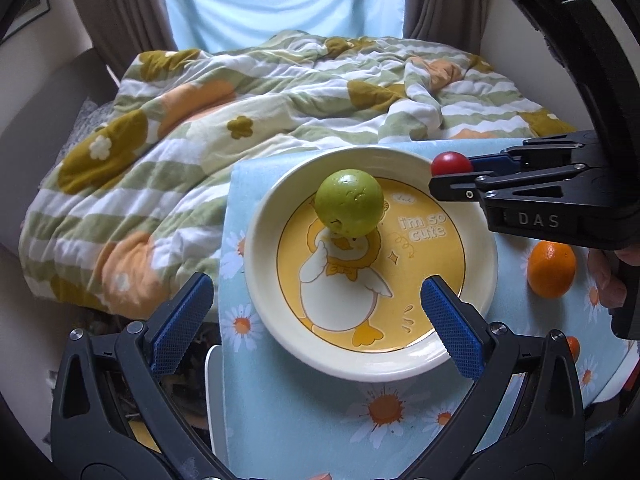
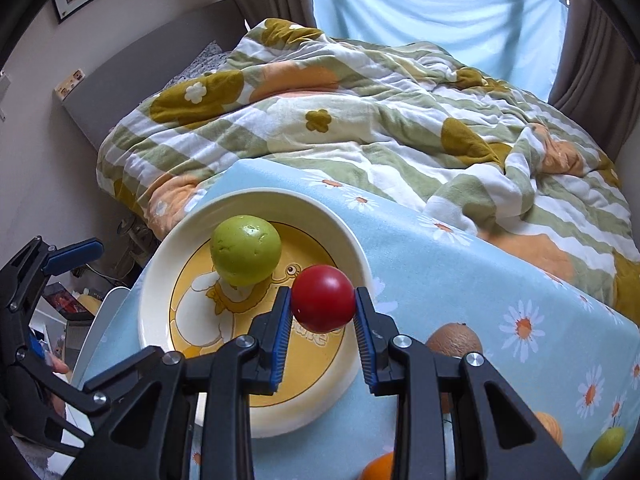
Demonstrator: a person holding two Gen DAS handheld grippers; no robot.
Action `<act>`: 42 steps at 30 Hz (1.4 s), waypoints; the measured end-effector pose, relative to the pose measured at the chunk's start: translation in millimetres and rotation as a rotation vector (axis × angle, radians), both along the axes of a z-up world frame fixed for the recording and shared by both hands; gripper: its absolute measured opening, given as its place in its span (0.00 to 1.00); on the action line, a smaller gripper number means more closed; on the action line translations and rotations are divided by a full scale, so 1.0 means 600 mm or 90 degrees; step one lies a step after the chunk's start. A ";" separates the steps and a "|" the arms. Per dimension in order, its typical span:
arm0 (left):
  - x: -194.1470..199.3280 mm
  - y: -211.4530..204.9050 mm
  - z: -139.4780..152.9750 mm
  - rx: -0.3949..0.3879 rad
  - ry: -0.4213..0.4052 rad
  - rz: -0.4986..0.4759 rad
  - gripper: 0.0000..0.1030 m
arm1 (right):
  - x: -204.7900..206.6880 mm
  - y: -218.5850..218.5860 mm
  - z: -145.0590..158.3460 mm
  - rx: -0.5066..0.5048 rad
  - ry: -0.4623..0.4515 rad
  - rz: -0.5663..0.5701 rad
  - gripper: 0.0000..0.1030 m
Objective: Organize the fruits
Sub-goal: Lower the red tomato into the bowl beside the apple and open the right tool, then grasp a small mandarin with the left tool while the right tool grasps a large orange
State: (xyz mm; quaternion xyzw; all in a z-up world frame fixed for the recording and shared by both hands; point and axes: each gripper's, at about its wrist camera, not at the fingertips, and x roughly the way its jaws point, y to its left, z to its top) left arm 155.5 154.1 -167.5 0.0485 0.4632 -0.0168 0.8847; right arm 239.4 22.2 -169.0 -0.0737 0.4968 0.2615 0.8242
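Orange (image 1: pixel 551 269) left-wrist view only | brown fruit (image 2: pixel 454 339) right-wrist view only

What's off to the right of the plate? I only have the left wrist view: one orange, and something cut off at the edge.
Observer: A brown fruit sits just right of the plate, behind the right hand-held gripper.
Operator: Anything further out?
Observer: A green fruit near the cloth's right edge.
Operator: Red fruit properly pinched?
Observer: Yes, a pad on each side, over the plate.

Home bedroom: rumpled quilt (image 1: pixel 240 120) on bed, curtains (image 2: pixel 440 12).
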 end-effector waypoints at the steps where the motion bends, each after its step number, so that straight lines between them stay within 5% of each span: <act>1: -0.001 0.001 -0.002 0.002 0.000 0.002 1.00 | 0.002 0.005 -0.006 -0.001 0.001 0.005 0.27; 11: -0.011 0.019 -0.014 0.015 0.007 0.020 1.00 | 0.003 0.019 -0.018 -0.023 -0.036 0.015 0.32; 13: -0.013 0.021 -0.013 0.012 0.008 0.021 1.00 | 0.000 0.018 -0.013 -0.014 -0.046 0.019 0.67; 14: -0.014 0.023 -0.012 0.009 0.007 0.020 1.00 | -0.002 0.019 -0.012 -0.012 -0.047 0.024 1.00; 29: -0.036 0.017 0.044 0.018 -0.017 0.002 1.00 | -0.044 -0.015 0.044 0.000 -0.084 -0.024 1.00; 42: -0.050 -0.034 0.125 0.002 -0.056 -0.081 1.00 | -0.121 -0.083 0.137 -0.010 -0.080 -0.138 1.00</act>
